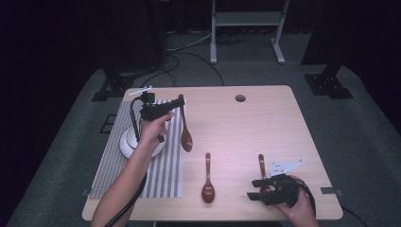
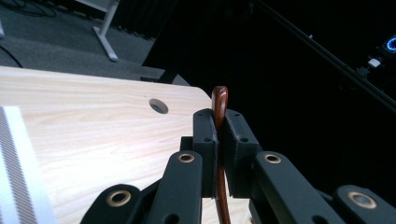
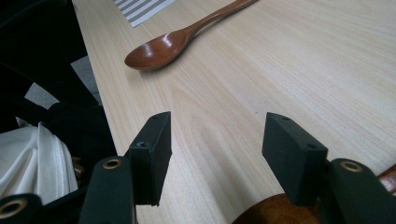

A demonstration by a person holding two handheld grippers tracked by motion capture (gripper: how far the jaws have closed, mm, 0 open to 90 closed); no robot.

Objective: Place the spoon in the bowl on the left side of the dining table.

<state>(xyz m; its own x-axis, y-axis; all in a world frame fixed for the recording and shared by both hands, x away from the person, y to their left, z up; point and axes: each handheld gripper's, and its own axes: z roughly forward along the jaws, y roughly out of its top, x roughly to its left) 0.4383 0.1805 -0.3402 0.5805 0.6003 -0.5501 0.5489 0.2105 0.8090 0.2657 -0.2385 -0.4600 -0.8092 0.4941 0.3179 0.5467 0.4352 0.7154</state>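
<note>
So you've got the first glossy brown wooden spoon [image 1: 184, 127] pinched by its handle in your left gripper [image 1: 178, 105]. The jaws are closed tight on the handle, whose tip pokes up just past them in the left gripper view [image 2: 219, 100], and the bowl hangs below the claw, right at the edge of the grey-and-white striped placemat [image 1: 165, 175]. Looks like you're mid-carry with it, probably heading for the round white dish [image 1: 128, 146] that sits behind and below that claw on the mat. That's my guess, anyway.

Your right gripper [image 1: 257, 189] is low over the pale wooden table [image 1: 283, 123] with its jaws spread wide, nothing between them. A second brown wooden spoon [image 1: 261, 172] lies just under and behind that claw. You can see a curve of its bowl [image 3: 261, 212] right below the jaws. The third brown spoon [image 3: 168, 44] is out ahead of it, near but apart.

Next move, as I read it: lower the left one over the dish before you let go, then line the right claw up along a handle rather than a bowl.

No brands or readable writing anywhere I can spot.
</note>
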